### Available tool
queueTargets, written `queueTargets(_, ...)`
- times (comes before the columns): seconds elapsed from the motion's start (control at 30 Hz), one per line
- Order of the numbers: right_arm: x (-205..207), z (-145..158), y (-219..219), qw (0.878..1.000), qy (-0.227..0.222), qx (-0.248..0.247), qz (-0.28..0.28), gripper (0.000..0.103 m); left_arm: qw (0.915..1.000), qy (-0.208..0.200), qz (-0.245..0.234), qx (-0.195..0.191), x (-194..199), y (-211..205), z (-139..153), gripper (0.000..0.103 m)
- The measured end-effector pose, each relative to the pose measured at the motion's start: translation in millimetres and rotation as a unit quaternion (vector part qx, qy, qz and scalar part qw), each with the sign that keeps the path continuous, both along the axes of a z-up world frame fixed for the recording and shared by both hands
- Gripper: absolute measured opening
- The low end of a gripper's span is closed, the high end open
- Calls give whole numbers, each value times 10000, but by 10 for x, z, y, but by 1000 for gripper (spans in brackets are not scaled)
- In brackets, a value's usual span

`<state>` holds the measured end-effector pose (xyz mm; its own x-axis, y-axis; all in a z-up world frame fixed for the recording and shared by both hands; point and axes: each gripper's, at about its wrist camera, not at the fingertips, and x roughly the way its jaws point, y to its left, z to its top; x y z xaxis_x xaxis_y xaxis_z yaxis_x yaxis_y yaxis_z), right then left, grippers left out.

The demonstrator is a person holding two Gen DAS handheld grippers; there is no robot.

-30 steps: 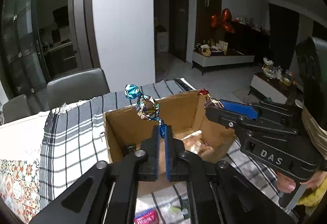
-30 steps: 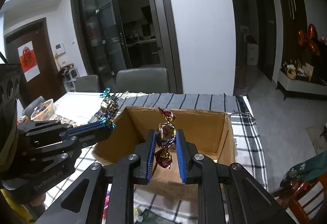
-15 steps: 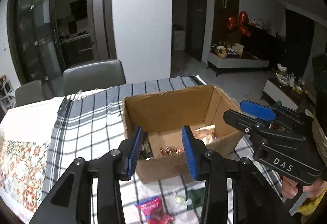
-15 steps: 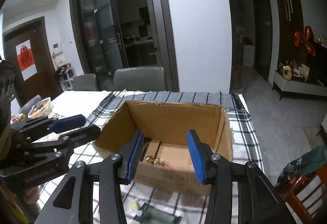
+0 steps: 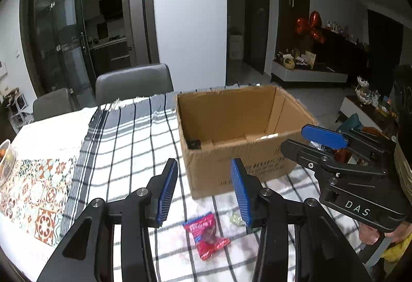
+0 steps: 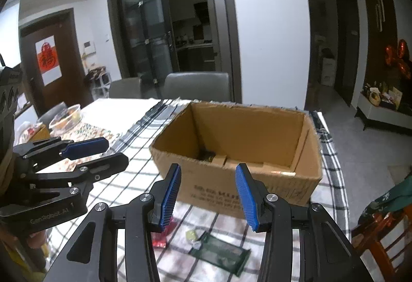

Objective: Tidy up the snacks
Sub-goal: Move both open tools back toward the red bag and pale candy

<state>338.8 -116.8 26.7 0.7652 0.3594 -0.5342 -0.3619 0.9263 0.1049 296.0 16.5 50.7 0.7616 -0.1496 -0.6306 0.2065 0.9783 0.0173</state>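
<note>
Both tools are empty: the left gripper [image 5: 204, 189] and right gripper [image 6: 207, 194] stand partly open with nothing between the pads. The cardboard box [image 5: 231, 153] sits at twelve o'clock, something small and indistinct lying inside. On the checked cloth [image 5: 123, 143] a red packet [image 5: 206, 235], a dark green packet [image 6: 221, 255] and a small pale candy [image 6: 191, 234] remain at six o'clock, unboxed.

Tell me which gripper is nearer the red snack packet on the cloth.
Left. The left gripper hangs directly over the red snack packet; the right gripper sits further right, above the dark green packet.
</note>
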Motion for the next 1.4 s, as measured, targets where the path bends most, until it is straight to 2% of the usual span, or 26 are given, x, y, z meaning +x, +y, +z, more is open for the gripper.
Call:
queueTargets(0.43,-29,-468,219,9973,518,-307,429,45,9984,568,25,27,-113,93,-555,42)
queueTargets(0.9,41,-985,418,9872,1129,-775,812,44,9931,1157,-201,-67,-75,113,-1146,39)
queueTargets(1.1,130,-1166,478,9821,1414,-826,934,44,9903,1366,-223,-142,-25,124,-1314,37)
queueTargets(1.2,153,-1227,515,9797,1466,-914,1018,37,9889,1456,-232,-177,17,127,-1367,36)
queueTargets(1.4,207,-1328,587,9757,1522,-1064,1164,37,9861,1611,-303,-266,96,141,-1463,36)
